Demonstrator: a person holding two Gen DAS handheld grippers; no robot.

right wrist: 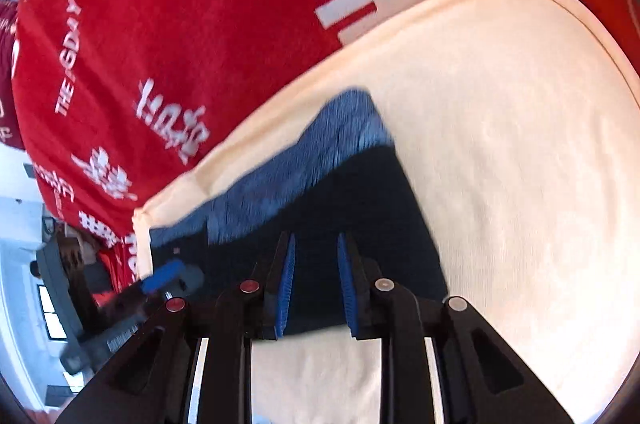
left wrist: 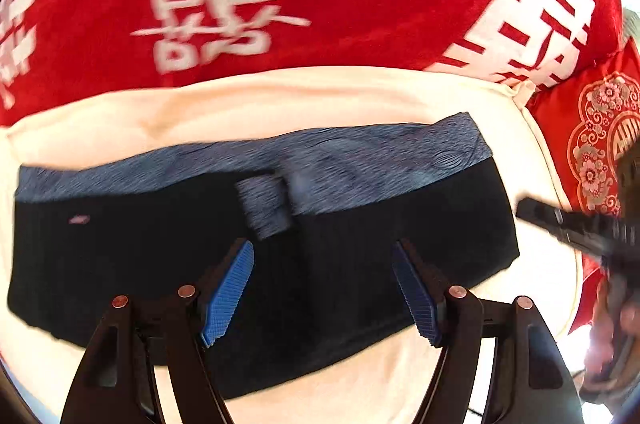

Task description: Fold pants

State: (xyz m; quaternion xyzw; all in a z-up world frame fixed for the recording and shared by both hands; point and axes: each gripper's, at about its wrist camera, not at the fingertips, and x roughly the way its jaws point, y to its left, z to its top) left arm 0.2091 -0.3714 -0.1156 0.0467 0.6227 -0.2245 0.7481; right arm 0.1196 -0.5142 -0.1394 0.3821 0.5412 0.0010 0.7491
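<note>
Folded pants [left wrist: 256,264] lie on a cream cushion [left wrist: 240,104] against a red blanket [left wrist: 360,4]. The left gripper [left wrist: 322,288] hovers wide open; the right gripper [right wrist: 316,284] stands narrowly parted, holding nothing.

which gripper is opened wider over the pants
The left gripper: its blue fingers spread far apart above the pants. The right gripper shows a narrow gap.

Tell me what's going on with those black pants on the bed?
A person is folding pants using a handheld gripper in each hand. The black pants, with their blue-grey waistband, lie folded into a compact rectangle on a cream cushion set against a red blanket with white characters. The left gripper hovers over the pants with its jaws wide open, holding nothing. The right gripper is over the pants' end with its jaws a little apart, also gripping nothing.
</note>
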